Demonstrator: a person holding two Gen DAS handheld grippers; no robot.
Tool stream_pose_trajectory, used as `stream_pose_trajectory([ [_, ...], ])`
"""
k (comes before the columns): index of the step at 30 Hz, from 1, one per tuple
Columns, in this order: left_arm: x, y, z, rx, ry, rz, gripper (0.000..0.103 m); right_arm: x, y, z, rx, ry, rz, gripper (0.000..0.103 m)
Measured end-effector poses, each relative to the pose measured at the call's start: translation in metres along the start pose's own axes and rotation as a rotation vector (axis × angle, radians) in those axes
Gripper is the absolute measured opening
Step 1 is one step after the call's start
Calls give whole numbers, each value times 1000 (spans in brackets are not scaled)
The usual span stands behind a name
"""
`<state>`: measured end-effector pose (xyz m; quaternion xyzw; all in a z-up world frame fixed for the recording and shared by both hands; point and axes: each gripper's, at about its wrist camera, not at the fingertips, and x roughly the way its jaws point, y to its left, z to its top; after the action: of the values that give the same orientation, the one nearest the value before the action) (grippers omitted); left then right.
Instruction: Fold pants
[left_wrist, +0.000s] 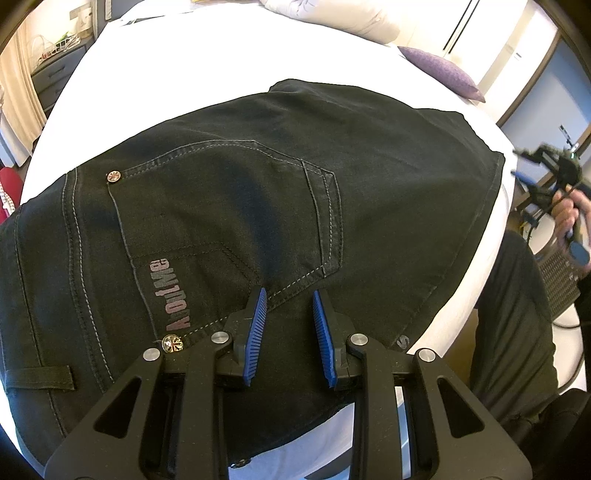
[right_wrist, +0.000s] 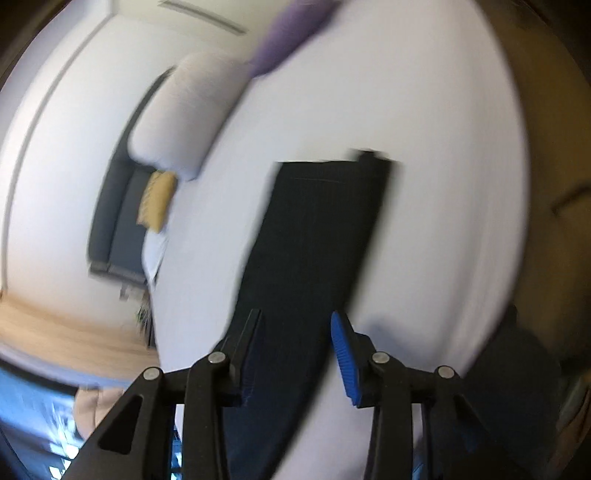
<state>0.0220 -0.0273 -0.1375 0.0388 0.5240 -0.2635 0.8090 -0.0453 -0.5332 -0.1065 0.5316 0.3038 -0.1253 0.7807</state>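
Black pants lie folded flat on a white bed, back pocket with a printed logo facing up. My left gripper is open and empty, hovering just above the pocket's lower corner. In the blurred right wrist view the pants show as a long dark rectangle on the bed. My right gripper is open and empty above the pants' near end. It also shows in the left wrist view, held in a hand off the bed's right edge.
A purple cushion and a white pillow lie at the bed's far side. A grey dresser stands at the far left. A grey sofa with a yellow cushion stands beyond the bed. The person's dark-clothed leg is at the bed's right edge.
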Motion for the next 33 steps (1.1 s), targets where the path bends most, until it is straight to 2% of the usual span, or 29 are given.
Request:
stream_pose_trajectory([
  [4,0,-2,1,3,5,5,25,55,32,-5,-78,156,152,42],
  [5,0,-2,2,1,6,5,25,71,31,-7,-68,201,177,41],
  [6,0,-2,3,-2,7,4,25,88,24,-9,-35,232,158,41],
  [7,0,-2,3,-2,7,5,25,101,15,-10,0,248,125,36],
  [8,0,-2,3,-2,7,5,25,110,4,-10,23,257,125,12],
  [9,0,-2,3,-3,7,4,25,112,-7,-5,32,244,107,0],
  [11,-1,-1,2,-8,4,-2,25,102,-24,10,59,176,84,0],
  [13,-4,0,1,-14,1,-9,25,77,-35,30,98,42,-16,0],
  [14,-5,1,0,-14,-2,-10,25,63,-35,40,102,-11,-74,3],
  [15,-6,2,-2,-16,-7,-9,25,56,-29,45,85,-26,-100,15],
  [16,-7,3,-3,-19,-9,-10,25,52,-16,47,43,-25,-107,18],
  [17,-8,4,-5,-26,-16,-16,25,52,9,41,-35,0,-72,26],
  [18,-8,6,-7,-33,-23,-21,25,56,28,33,-87,43,-31,38],
  [20,-8,10,-9,-54,-35,-39,25,78,78,0,-199,184,83,51],
  [22,-9,14,-10,-75,-39,-54,25,110,134,-54,-328,352,206,51],
  [23,-9,14,-10,-79,-40,-57,25,131,163,-89,-382,454,275,49],
  [25,-11,16,-12,-84,-43,-60,25,169,195,-137,-423,610,331,31],
  [26,-12,17,-14,-92,-46,-64,25,192,210,-162,-429,701,349,18],
  [27,-12,18,-15,-101,-50,-72,25,210,216,-180,-423,751,349,17],
  [30,-13,25,-19,-131,-60,-101,25,259,211,-213,-360,846,272,17],
  [31,-14,26,-20,-134,-60,-106,25,269,207,-215,-364,833,239,17],
  [32,-14,27,-21,-136,-61,-112,25,283,207,-211,-370,802,193,14],
  [33,-14,30,-21,-137,-61,-114,25,300,202,-201,-328,776,165,0],
])
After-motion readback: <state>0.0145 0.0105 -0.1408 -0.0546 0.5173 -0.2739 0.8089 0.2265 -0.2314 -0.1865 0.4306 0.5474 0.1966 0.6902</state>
